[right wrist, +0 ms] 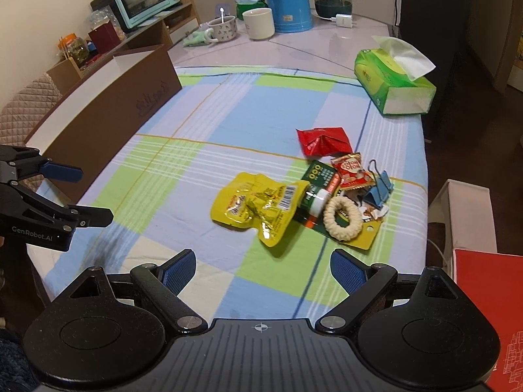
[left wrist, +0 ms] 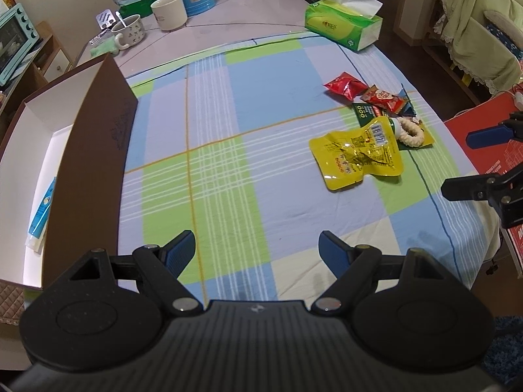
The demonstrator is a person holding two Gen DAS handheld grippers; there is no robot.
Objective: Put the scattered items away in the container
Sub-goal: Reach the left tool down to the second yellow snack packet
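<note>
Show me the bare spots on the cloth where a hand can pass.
Free: the wide checked cloth between the brown box and the yellow pouch. Crowded: the snack pile around the green card, from red packet to binder clip.

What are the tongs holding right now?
Nothing. Both the left tongs and the right tongs are open and empty above the checked cloth. The yellow pouch lies untouched.

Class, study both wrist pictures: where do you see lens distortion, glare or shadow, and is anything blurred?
Left wrist view: fisheye bends the brown box wall and darkens the corners; the bare tabletop beyond the cloth shows a soft sheen. Right wrist view: the checked cloth edge bows, the yellow pouch glints and casts a short shadow; both views look sharp, with no evident motion blur.
</note>
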